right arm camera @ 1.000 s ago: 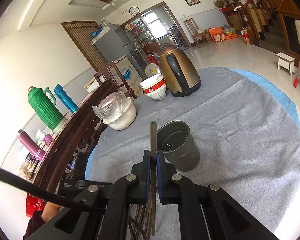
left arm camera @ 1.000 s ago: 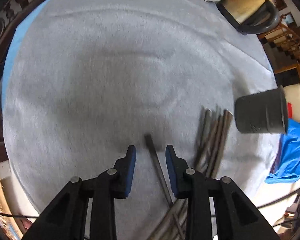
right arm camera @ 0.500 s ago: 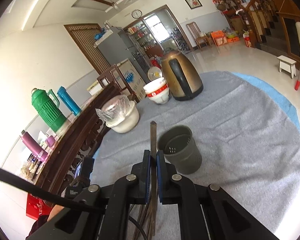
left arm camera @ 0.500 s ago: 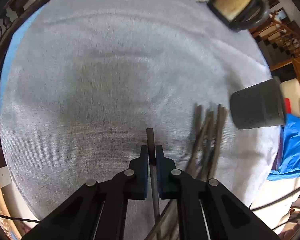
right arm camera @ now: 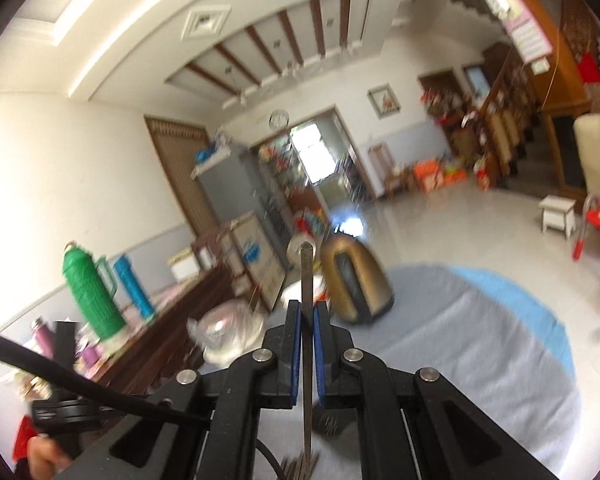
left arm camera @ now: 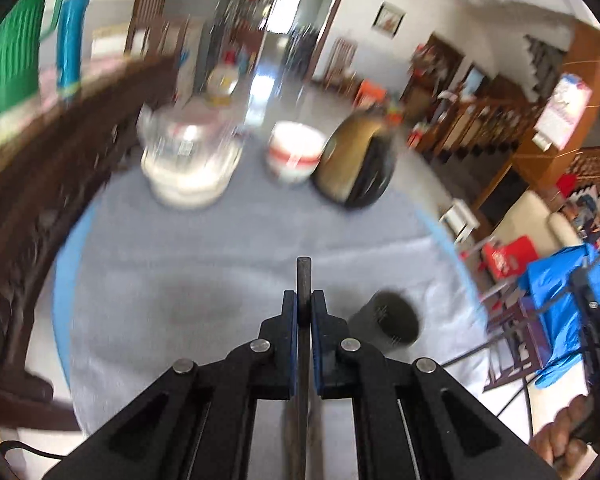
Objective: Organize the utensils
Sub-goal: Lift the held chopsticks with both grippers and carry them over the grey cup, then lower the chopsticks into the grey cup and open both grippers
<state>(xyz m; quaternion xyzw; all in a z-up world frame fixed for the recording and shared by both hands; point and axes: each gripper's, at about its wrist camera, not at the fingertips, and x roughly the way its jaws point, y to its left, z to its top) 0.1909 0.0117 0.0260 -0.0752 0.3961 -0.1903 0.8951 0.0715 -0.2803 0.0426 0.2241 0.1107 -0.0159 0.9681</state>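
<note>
Grey cloth covered the round table. The left tool was clamped on a dark chopstick, held above the cloth with its tip poking past the pads. The grey holder stood just right of it. The right tool pinched a second chopstick, raised toward the kettle; more chopsticks lay below.

No text, label or number can be read anywhere; both views are blurred
</note>
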